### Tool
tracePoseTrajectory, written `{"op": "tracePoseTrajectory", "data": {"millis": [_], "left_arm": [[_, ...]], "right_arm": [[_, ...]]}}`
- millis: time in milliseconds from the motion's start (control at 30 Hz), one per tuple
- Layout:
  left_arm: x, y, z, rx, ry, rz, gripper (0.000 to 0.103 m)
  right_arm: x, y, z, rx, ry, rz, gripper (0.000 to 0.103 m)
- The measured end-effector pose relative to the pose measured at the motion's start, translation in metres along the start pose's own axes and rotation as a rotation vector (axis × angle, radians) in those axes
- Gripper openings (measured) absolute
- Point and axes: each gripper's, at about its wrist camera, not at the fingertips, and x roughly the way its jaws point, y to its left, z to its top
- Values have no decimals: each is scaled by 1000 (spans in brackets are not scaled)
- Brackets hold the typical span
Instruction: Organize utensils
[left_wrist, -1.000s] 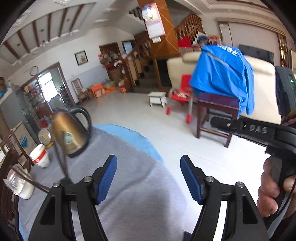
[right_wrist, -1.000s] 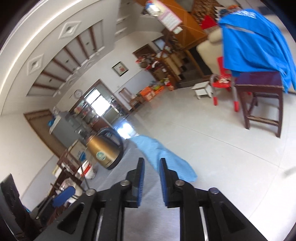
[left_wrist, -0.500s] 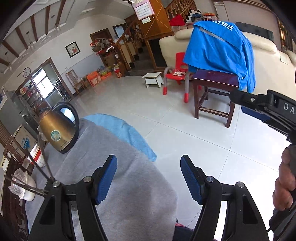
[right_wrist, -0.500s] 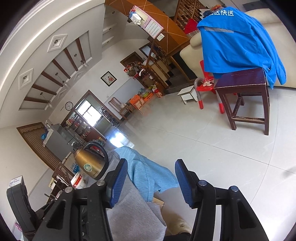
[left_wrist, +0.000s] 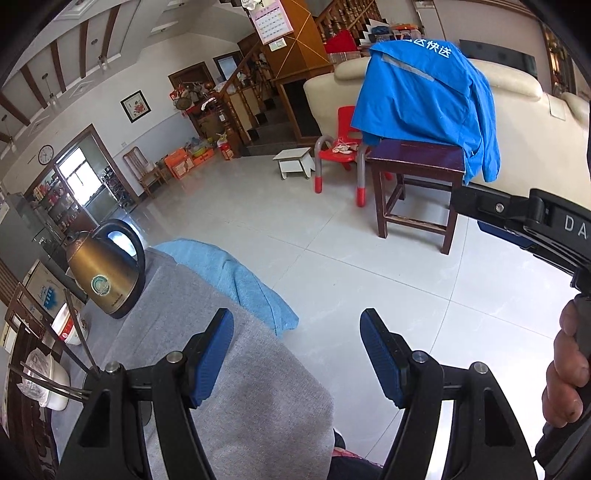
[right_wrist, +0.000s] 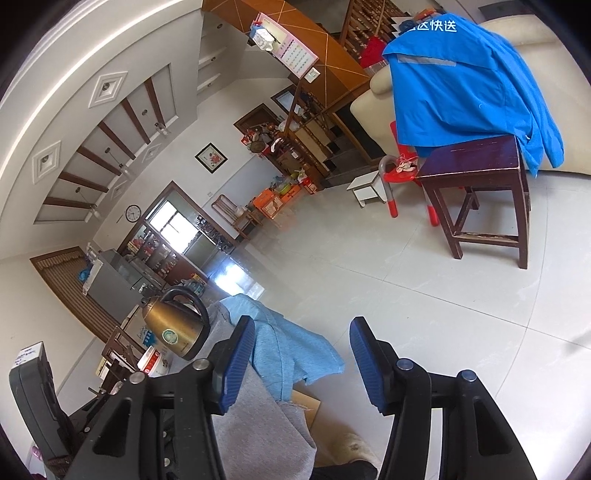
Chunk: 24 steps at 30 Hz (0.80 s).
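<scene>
The left gripper (left_wrist: 297, 356) is being held with its blue-padded jaws spread wide and nothing between them, above the edge of a table draped in a grey cloth (left_wrist: 229, 413). The right gripper (right_wrist: 303, 360) is likewise being held with jaws parted and empty; it is being gripped by the right hand (left_wrist: 567, 369) at the edge of the left wrist view. The chopsticks (left_wrist: 79, 338) — thin dark rods — are being seen at the far left, leaning near a white bowl (left_wrist: 72, 325), just beside a brass-coloured kettle (left_wrist: 107, 269). A light blue cloth (right_wrist: 288, 347) is being seen hanging over the table's edge.
</scene>
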Motion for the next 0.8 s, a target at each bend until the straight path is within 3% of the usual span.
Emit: {"op": "tracePoseTrajectory", "data": {"millis": [400, 800], "left_arm": [[-5, 19, 0, -39, -15, 57, 72], [-1, 30, -7, -71, 4, 56, 72]], "right_arm": [[-6, 9, 0, -28, 14, 24, 58], [-1, 23, -1, -53, 31, 39, 58]]}}
